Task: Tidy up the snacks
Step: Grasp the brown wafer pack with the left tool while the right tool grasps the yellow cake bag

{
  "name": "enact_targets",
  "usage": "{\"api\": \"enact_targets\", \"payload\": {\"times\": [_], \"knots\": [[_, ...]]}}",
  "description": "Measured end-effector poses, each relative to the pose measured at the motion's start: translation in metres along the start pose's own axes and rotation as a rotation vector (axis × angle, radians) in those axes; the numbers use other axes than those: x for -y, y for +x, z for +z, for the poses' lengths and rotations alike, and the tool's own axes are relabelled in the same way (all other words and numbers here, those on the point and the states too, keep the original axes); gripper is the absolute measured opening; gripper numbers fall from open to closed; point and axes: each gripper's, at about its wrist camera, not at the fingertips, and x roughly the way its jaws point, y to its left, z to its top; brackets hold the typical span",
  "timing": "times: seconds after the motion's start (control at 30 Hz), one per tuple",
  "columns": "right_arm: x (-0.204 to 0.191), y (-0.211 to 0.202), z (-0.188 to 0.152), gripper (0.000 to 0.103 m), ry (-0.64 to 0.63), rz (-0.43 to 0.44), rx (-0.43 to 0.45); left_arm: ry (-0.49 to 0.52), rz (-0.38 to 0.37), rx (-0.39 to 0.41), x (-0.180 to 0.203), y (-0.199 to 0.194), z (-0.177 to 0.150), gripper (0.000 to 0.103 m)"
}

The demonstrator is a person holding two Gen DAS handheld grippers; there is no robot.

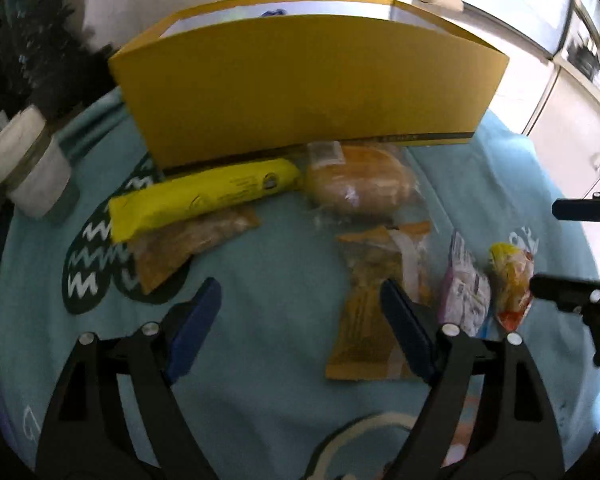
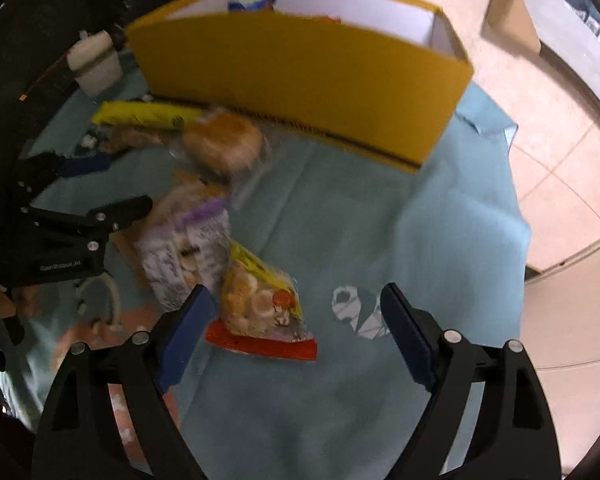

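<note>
**Both tools wide above the snacks**

Left tool point(image 1: 300, 312) hangs with jaws apart and empty over the blue cloth point(image 1: 280, 248). Right tool point(image 2: 294, 316) is the same, jaws wide, a yellow-red packet point(image 2: 260, 300) lying between them untouched. The yellow tube point(image 1: 204, 196) lies lengthwise along the yellow box point(image 1: 308, 80). Only the right view shows snacks inside the box.

Both wrist views tilt steeply down over the teal-covered tabletop point(image 1: 280, 280), close in. Left wrist faces the yellow box point(image 1: 308, 80) at upper centre; right wrist sees the same box point(image 2: 300, 76), offset rightward, sharing the snack row.
</note>
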Motion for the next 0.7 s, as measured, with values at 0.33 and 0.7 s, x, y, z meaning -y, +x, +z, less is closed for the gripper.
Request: {"api": "enact_targets", "payload": {"times": [0.33, 0.7], "knots": [[0.005, 0.029, -0.006, 0.087, 0.021, -0.009, -0.048, 0.154, -0.057, 0.052, 0.041, 0.007, 0.010, 0.084], [0.014, 0.040, -0.003, 0.081, 0.022, -0.070, -0.057, 0.206, -0.104, 0.018, 0.053, 0.026, -0.014, 0.087]]}}
